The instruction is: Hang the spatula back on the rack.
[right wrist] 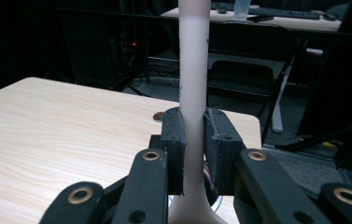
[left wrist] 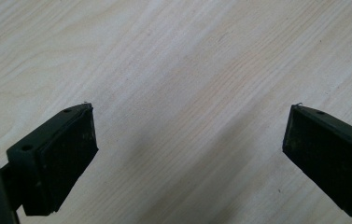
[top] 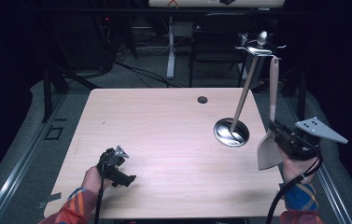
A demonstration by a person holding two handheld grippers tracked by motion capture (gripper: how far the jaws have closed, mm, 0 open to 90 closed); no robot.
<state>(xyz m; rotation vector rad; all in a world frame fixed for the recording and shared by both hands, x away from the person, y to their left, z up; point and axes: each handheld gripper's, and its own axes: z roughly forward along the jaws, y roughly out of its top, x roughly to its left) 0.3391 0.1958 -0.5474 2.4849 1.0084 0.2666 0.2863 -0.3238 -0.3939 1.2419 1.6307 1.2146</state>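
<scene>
Spatula, pale beige with a long straight handle and a broad flat blade [top: 270, 135], hangs upright from a hook on the metal utensil stand [top: 246, 91], whose slanted pole rises from a round shiny base ahead and to the left of the right gripper [top: 276, 132]. That gripper's two black jaws are clamped on the handle low down, just above where it widens into the blade; in the right gripper view the handle [right wrist: 193, 70] runs straight up between the pads [right wrist: 173, 149] and out past the top. The blade hangs below the jaws, off the right edge of the light wooden table [top: 164, 126].

It looks light and fairly stiff in the handle, though the blade may well be a softer, flexible plastic or silicone, so the narrow handle is the sounder place to hold. Its smooth surface could slip or swivel between the pads if the grip eased, and the top end probably has to lift clear of its hook.

The left gripper [top: 120, 175] rests low over bare table, its jaws spread wide with nothing but wood grain between them.
</scene>
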